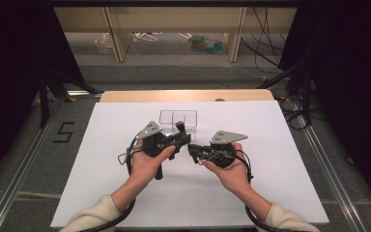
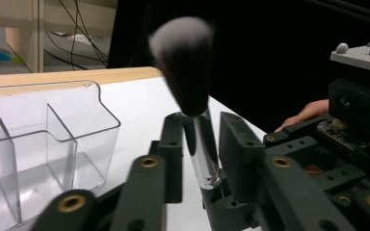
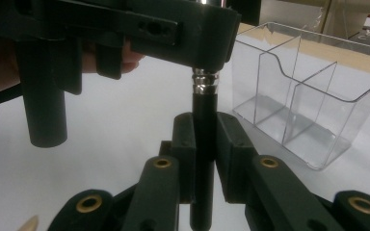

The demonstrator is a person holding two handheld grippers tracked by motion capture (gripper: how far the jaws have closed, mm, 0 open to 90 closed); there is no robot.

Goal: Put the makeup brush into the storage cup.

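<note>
Both forearms in cream sleeves come in nearest the camera, each hand carrying a black two-jaw gripper over the white table (image 1: 125,203). Between them stands a makeup brush with a black handle, silver ferrule and white-tipped dark bristles (image 2: 185,72), upright in the air just in front of the clear plastic organiser box with dividers (image 1: 166,118). Each compartment of that box that I can see is bare, and the brush stands outside it.

Left gripper (image 1: 183,139): its jaws are pressed against the silver ferrule below the bristles, so it has hold of the brush. Right gripper (image 1: 193,153): closed tight on the black handle lower down, clearly seen in the right gripper view.

From above the brush is hard to make out, mostly covered by the two grippers; only the dark bristle head shows. The box's far edge is cut off in both gripper views.
</note>
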